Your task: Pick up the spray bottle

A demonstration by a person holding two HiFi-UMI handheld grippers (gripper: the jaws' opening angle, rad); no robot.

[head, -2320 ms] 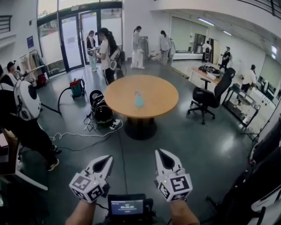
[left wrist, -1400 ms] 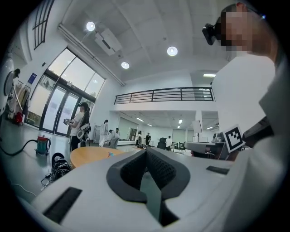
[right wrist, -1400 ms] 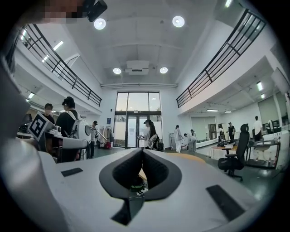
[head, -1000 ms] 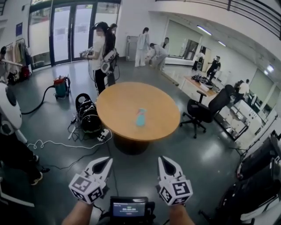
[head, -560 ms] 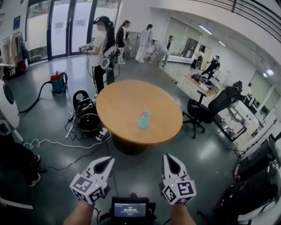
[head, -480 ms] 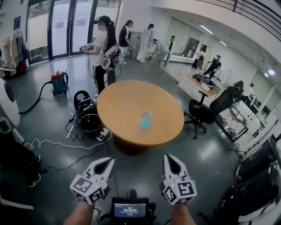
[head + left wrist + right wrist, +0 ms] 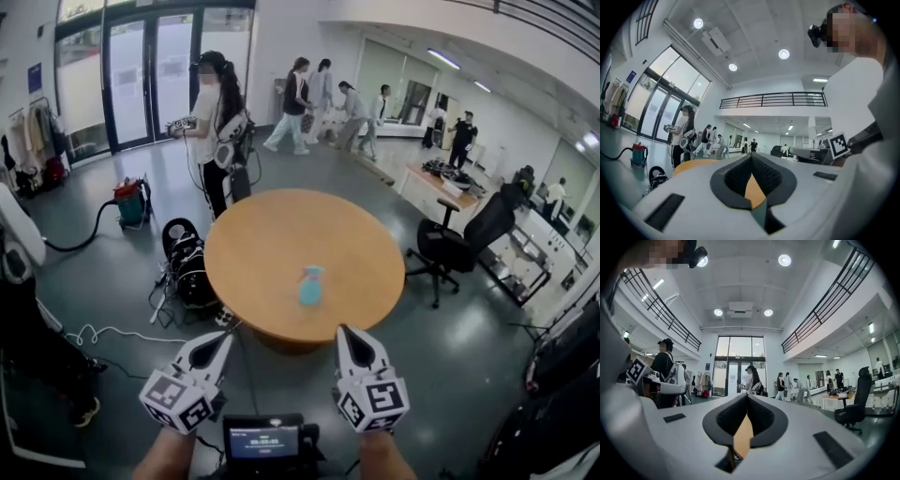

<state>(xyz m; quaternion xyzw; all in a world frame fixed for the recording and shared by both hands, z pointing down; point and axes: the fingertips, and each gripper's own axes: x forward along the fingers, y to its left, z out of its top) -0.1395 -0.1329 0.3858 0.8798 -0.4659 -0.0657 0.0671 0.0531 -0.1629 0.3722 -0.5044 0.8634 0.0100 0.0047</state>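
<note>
i see the round wooden table in front of me. my left gripper and right gripper are both pressed together, empty. the blue spray bottle stands upright on the table, apart from both.

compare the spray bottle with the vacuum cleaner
The spray bottle is pale blue; the vacuum cleaner is red on top and teal below. The spray bottle stands on the round table; the vacuum cleaner sits on the floor. The vacuum cleaner trails a dark hose; the spray bottle has none. Both stand upright.
</note>
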